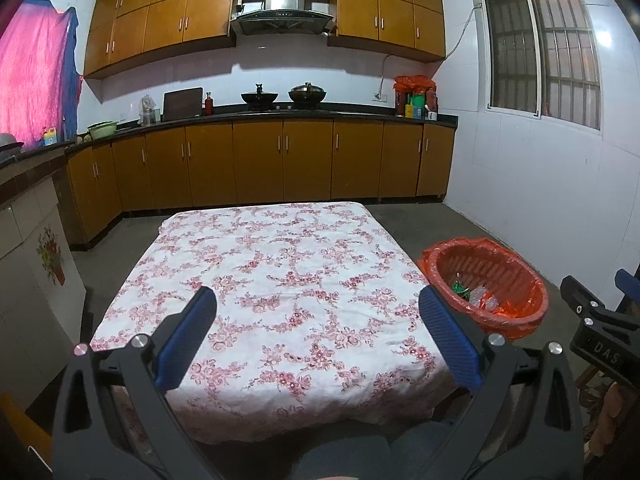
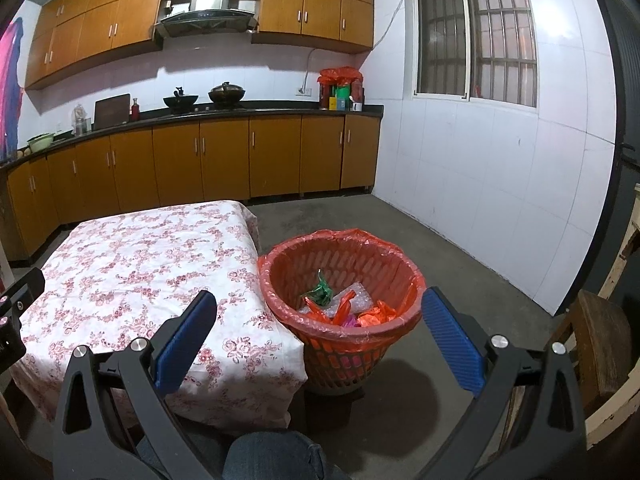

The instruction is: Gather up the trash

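Note:
A red plastic basket [image 2: 344, 344] lined with a red bag stands on the floor right of the table; it also shows in the left wrist view [image 1: 516, 276]. Inside lie a green wrapper [image 2: 320, 290], clear bubble wrap [image 2: 352, 294] and orange scraps [image 2: 376, 314]. The table [image 1: 280, 280] wears a white cloth with pink flowers; no trash shows on it. My left gripper [image 1: 316, 300] is open and empty above the table's near edge. My right gripper [image 2: 320, 304] is open and empty, held in front of the basket. The right gripper's body [image 1: 600, 320] shows at the left view's right edge.
Wooden kitchen cabinets [image 1: 260, 160] and a dark counter with pots run along the back wall. A white tiled wall with a barred window [image 2: 476, 36] is at right. A wooden chair [image 2: 600, 344] stands at the far right. My jeans-clad knee [image 2: 276, 456] is below.

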A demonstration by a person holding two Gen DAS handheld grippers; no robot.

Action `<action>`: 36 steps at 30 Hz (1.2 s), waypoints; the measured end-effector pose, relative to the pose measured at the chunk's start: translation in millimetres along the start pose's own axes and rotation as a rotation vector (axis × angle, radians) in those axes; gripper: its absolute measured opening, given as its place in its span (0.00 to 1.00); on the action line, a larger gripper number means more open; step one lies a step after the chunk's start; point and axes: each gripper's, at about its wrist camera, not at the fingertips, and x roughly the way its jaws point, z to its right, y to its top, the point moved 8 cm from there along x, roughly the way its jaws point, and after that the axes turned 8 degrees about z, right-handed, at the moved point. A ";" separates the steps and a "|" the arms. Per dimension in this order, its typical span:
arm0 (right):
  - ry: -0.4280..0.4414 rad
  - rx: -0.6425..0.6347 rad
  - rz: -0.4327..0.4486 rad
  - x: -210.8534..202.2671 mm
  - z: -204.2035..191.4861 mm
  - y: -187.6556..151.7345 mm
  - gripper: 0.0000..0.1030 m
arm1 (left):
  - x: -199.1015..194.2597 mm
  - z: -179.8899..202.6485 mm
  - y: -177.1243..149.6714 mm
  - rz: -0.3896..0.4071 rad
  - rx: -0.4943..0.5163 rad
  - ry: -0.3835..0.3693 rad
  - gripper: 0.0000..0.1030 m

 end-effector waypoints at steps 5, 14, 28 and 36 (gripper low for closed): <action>0.000 0.000 -0.004 0.4 -0.7 -1.8 0.98 | 1.0 -0.7 -1.3 -0.007 -0.002 0.001 0.96; 0.001 0.001 -0.009 0.5 -0.9 -3.3 0.98 | 2.4 -2.9 -3.5 -0.015 -0.005 0.003 0.96; 0.000 0.002 -0.014 1.7 -0.9 -6.0 0.98 | 1.9 -3.6 -3.4 -0.015 -0.005 0.003 0.96; -0.002 0.004 -0.015 2.0 -0.4 -7.5 0.98 | 2.7 -3.4 -3.6 -0.016 -0.005 0.003 0.96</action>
